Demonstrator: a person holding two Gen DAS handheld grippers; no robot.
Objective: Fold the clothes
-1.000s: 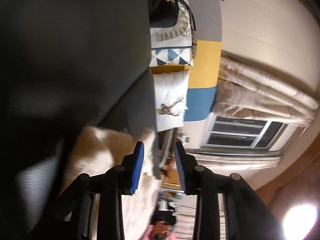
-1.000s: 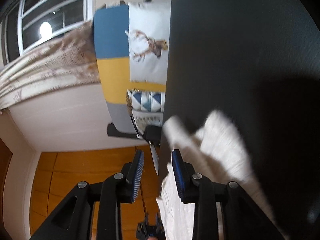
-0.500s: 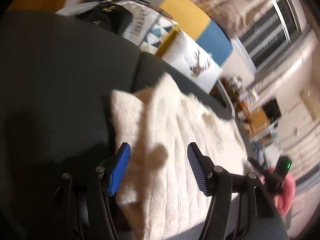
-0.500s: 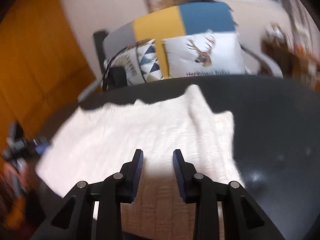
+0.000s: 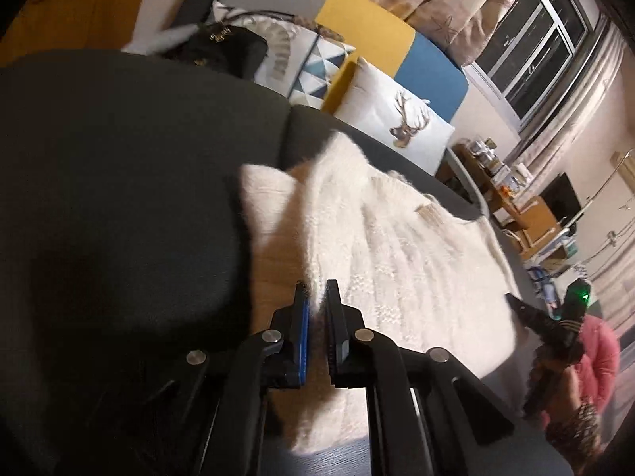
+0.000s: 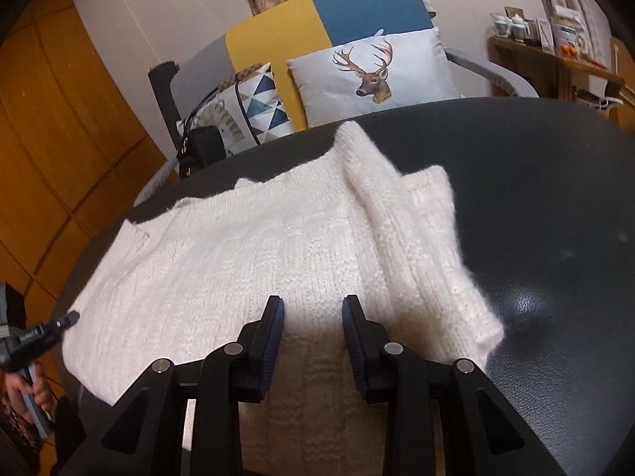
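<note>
Since a second ago both views are rolling upright, and my left gripper [image 5: 316, 295] has just been closing; it's pinching a fold of the one cream sweater [image 6: 254, 246]. I'm seeing two sofa pillows. My right gripper [image 6: 313, 311] is hanging partly open over the sweater, gripping nothing. Bare dark table [image 6: 555, 198] is lying at frame right.

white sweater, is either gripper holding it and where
The left gripper fingers pinch the white sweater at its near folded edge; the right gripper holds nothing.
</note>
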